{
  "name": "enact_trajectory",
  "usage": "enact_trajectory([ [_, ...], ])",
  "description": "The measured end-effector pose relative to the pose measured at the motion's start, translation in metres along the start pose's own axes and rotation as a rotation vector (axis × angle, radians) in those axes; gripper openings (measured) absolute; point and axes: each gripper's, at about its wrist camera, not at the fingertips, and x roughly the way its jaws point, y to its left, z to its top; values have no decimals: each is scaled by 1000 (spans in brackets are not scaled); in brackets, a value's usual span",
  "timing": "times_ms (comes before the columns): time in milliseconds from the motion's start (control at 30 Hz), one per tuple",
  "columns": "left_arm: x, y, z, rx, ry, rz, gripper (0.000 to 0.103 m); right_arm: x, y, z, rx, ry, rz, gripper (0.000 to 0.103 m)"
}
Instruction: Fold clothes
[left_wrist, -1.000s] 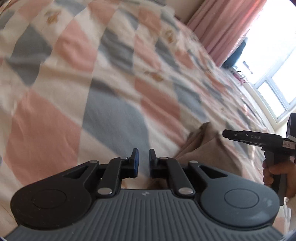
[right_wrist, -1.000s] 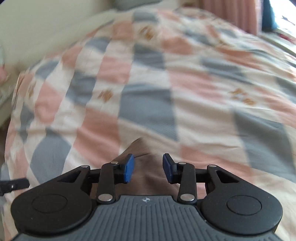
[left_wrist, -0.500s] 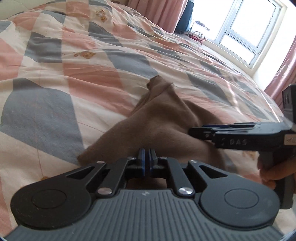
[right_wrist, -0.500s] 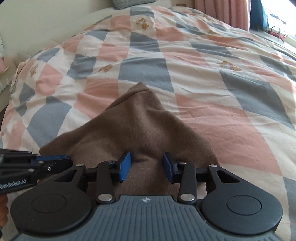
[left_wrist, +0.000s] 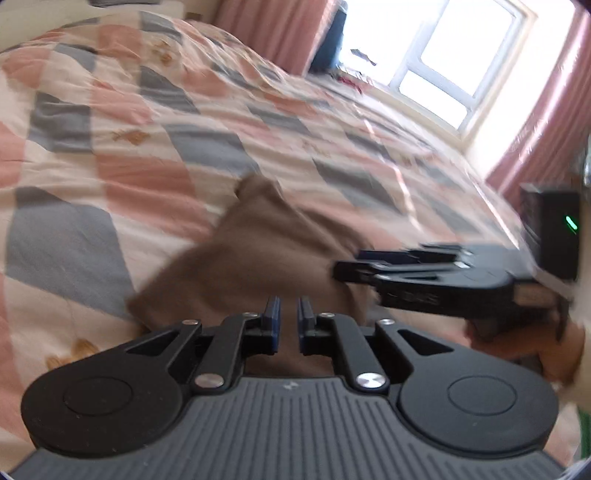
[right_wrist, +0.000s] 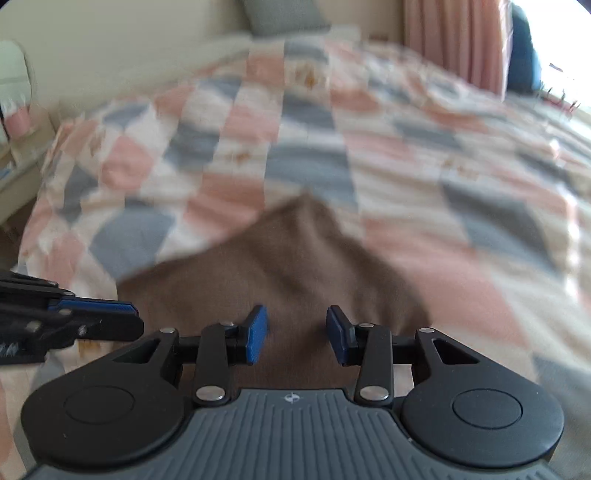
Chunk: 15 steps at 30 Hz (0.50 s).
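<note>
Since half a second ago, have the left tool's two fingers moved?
Yes. The left gripper was pinched shut; now its fingers stand slightly apart over the brown garment.

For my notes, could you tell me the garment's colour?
Plain brown garment; right wrist view shows it best.

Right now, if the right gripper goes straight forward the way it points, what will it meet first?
Most likely the brown cloth, which lies directly ahead of the open right gripper on the checked bedcover. The picture is blurred, so depth is uncertain.
</note>
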Motion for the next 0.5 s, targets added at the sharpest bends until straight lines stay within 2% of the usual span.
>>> enact_trajectory([
  [33,9,-4,-8,10,29,17,8,6,0,-3,-9,21,4,42],
  [133,30,3,-14,-63,101,97,7,14,-2,1,-38,55,31,42],
  [267,14,-6,4,-121,178,183,8,-13,-8,14,38,72,15,46],
  [400,-14,-29,14,-161,293,282,27,-56,-14,10,200,108,47,65],
  [433,-21,-36,14,-166,319,308,32,-66,-16,7,230,116,60,66],
  [500,-33,-50,10,-161,350,354,35,-83,-19,0,282,137,80,75],
])
